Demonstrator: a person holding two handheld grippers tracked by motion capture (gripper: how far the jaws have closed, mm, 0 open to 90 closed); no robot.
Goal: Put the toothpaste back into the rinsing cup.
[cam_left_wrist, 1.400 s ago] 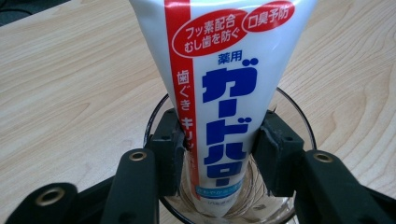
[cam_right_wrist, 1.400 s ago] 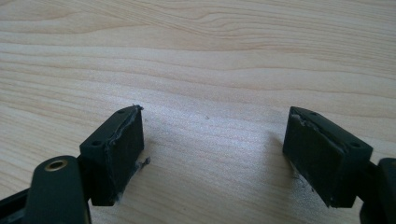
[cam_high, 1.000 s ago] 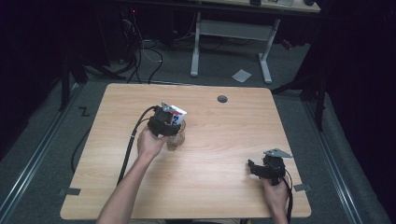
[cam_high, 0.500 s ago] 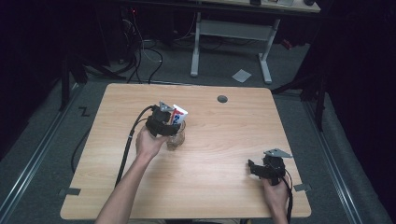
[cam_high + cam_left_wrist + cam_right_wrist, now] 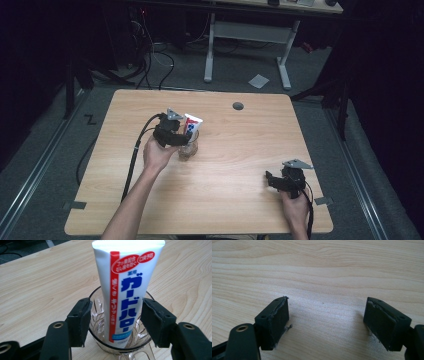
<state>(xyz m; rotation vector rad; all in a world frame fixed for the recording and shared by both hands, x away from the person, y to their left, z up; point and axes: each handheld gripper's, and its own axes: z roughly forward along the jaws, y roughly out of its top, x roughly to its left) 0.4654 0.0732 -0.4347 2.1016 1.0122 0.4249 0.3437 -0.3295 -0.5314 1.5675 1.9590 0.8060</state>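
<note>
Left claw (image 5: 113, 322) now spread wide, letting go of the toothpaste tube (image 5: 126, 290) standing in the glass cup (image 5: 98, 315); right claw (image 5: 325, 322) idles wide over the table (image 5: 240, 200).

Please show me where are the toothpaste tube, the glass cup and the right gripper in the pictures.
toothpaste tube (image 5: 125, 287): left gripper view, on the printed front of the tube.
glass cup (image 5: 97, 322): left gripper view, on its clear wall left of the tube.
right gripper (image 5: 325, 320): right gripper view, midway between its two open jaws.
</note>
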